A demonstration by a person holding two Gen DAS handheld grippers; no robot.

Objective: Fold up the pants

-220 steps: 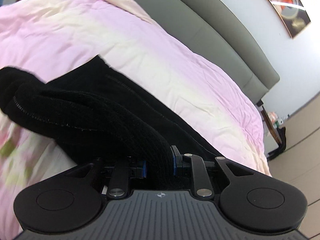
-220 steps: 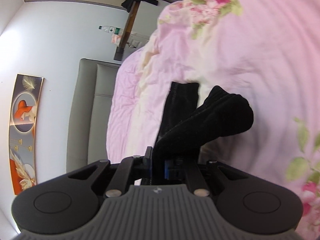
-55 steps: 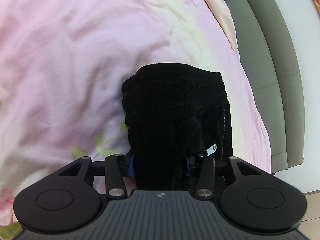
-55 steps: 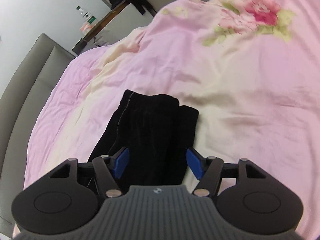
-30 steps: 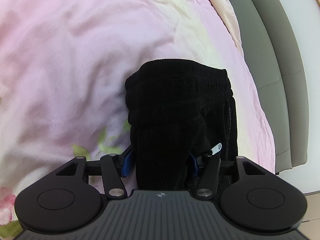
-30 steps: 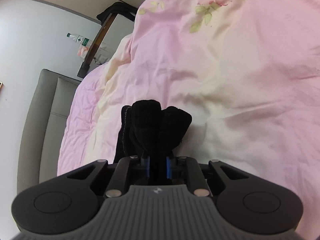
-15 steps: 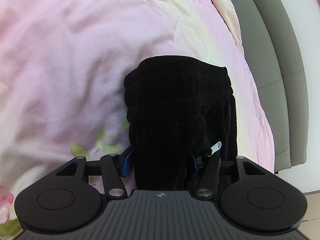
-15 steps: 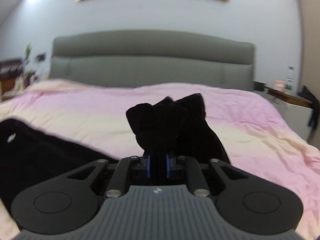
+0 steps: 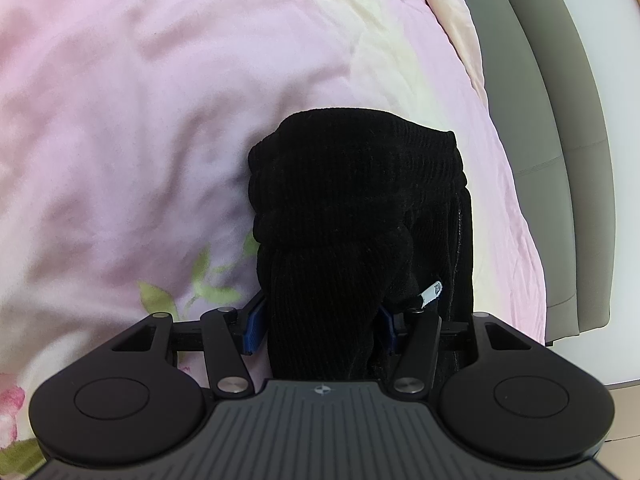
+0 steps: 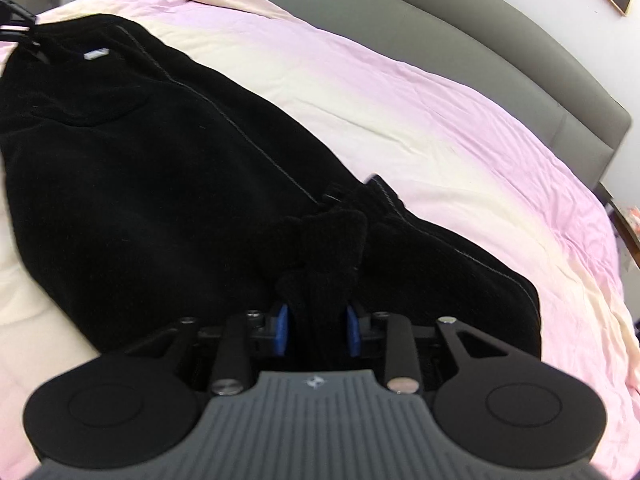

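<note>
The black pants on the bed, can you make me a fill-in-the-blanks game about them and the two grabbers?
1. The pants are the color ____.
2. The right gripper is pinching a bunch of the ____.
3. The pants lie on a bedspread that is mostly the color ____.
4. The left gripper has blue pads on both sides of the ____.

Missing words: black; pants; pink; pants

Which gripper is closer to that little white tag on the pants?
Left. The left gripper holds the pants right beside the white tag; the right gripper grips the far end of the pants, the tag lying well away.
</note>
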